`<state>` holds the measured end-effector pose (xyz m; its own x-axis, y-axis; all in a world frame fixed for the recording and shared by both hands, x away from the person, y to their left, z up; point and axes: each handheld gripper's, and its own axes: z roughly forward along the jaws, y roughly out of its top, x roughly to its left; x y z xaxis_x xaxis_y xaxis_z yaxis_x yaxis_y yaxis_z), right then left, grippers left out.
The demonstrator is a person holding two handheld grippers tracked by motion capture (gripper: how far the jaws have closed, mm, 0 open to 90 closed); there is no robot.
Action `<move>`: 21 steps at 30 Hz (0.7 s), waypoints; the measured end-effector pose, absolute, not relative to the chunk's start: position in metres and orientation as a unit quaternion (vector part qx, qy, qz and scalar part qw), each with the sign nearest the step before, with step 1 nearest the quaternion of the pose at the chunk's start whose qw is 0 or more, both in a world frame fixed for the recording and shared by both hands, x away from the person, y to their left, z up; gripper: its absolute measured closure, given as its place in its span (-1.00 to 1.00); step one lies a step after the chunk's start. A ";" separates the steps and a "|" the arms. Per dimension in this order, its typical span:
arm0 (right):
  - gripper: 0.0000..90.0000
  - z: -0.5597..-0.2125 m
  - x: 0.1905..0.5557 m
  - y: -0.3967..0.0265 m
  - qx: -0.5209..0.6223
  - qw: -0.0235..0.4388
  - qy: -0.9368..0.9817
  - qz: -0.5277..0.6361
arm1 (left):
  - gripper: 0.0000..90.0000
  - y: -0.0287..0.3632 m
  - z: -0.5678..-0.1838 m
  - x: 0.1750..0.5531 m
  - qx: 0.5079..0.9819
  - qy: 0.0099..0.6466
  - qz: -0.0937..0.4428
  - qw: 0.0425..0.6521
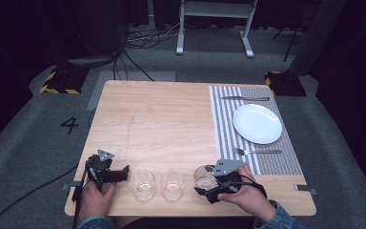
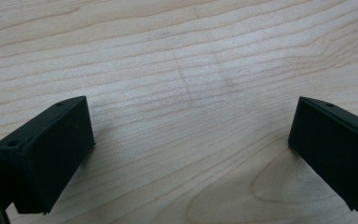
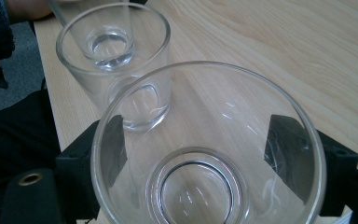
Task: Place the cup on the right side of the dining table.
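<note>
- Closing on the nearest glass (image 3: 209, 154) looks like the step in hand: the right gripper (image 3: 209, 154) has one black jaw on each side of it, close to the wall. I cannot tell whether the jaws already press the glass or only stand beside it.
- To do it well, I think the squeeze should be slow and even, with both jaws at the same height, because a smooth round wall can slip out.
- The lift should go straight up, since the middle glass (image 1: 172, 184) stands just beside it and could be knocked.
- The left gripper (image 2: 191, 149) is open, jaws wide apart over bare wood of the table (image 1: 162, 119), with nothing between them.
- The glass is clear and empty, with a thick base and a wide rim. It stands near the front edge of the table, at the right end of a row of three; the left glass (image 1: 143, 184) is near the left gripper.
- Farther right, a striped placemat (image 1: 221, 119) carries a white plate (image 1: 257, 123), a fork (image 1: 257, 151) and a knife (image 1: 245, 98).
</note>
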<state>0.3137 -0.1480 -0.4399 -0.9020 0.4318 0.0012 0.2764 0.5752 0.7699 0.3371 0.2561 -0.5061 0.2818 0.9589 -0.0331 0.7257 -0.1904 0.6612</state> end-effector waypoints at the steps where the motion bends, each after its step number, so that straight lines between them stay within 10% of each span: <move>1: -0.59 -0.438 0.314 -0.148 0.201 0.094 0.883 0.414 | -0.99 0.256 -0.506 0.337 0.745 0.565 0.200 0.292; 21: -0.59 -0.393 0.344 -0.156 0.211 0.117 0.876 0.418 | -0.99 0.256 -0.506 0.337 0.745 0.565 0.200 0.292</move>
